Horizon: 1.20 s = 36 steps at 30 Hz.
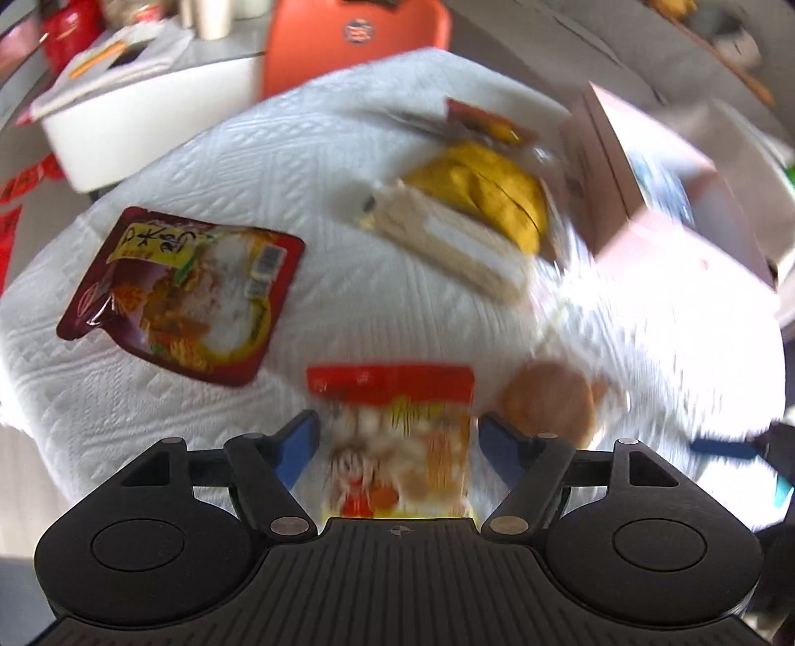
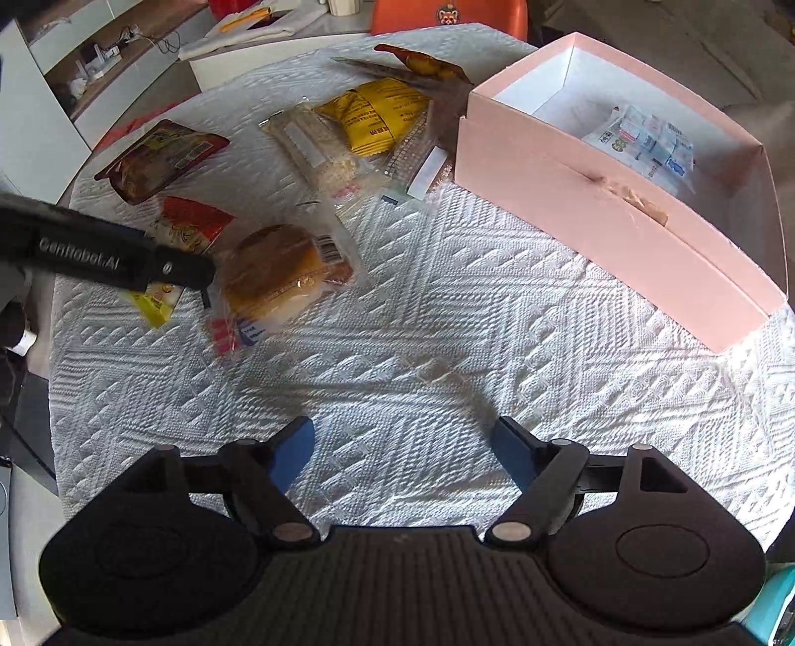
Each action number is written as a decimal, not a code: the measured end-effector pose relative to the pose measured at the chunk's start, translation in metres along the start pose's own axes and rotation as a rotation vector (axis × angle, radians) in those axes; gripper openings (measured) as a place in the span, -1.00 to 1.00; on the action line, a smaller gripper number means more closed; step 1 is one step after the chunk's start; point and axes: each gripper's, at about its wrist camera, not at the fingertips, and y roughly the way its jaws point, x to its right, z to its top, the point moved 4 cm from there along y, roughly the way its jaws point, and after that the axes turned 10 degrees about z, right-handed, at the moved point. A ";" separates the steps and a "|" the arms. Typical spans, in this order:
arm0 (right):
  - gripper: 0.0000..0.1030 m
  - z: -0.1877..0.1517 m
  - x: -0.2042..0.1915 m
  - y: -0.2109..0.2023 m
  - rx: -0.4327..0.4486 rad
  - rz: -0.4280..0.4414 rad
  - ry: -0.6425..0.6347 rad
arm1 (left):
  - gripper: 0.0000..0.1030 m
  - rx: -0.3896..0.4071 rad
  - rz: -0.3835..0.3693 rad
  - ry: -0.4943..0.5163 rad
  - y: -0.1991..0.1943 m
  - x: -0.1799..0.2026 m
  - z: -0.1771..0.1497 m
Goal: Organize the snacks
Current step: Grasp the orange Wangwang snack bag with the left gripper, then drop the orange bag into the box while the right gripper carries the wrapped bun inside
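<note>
My left gripper (image 1: pixel 396 437) is open, its blue pads on either side of a red and yellow snack packet (image 1: pixel 397 437) on the white tablecloth; the view is blurred. In the right wrist view the left gripper body (image 2: pixel 109 256) covers part of that packet (image 2: pixel 191 228). My right gripper (image 2: pixel 403 452) is open and empty above bare cloth. A pink box (image 2: pixel 586 218) at right holds small blue and white packets (image 2: pixel 646 141). A wrapped bun (image 2: pixel 278 273), a dark red pouch (image 2: pixel 159 156), a yellow bag (image 2: pixel 380 117) and a clear cracker pack (image 2: pixel 318 144) lie on the table.
An orange chair (image 2: pixel 447 17) stands behind the table. A white bin (image 1: pixel 149 114) sits at the far left beyond the table edge. An orange-brown packet (image 2: pixel 422 62) lies at the table's far edge. The table edge (image 2: pixel 59 318) curves on the left.
</note>
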 end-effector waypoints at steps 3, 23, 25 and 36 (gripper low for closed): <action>0.64 -0.001 -0.001 0.002 0.013 -0.011 0.008 | 0.26 -0.010 -0.013 -0.050 -0.003 -0.008 -0.001; 0.63 0.028 -0.023 -0.003 0.044 -0.192 -0.012 | 0.22 -0.072 -0.085 -0.189 -0.057 -0.076 -0.064; 0.63 0.030 -0.016 -0.015 0.081 -0.092 0.090 | 0.22 -0.079 -0.096 -0.185 -0.057 -0.075 -0.065; 0.06 0.075 -0.059 0.037 0.042 -0.117 0.133 | 0.22 -0.079 -0.098 -0.008 -0.077 -0.031 -0.065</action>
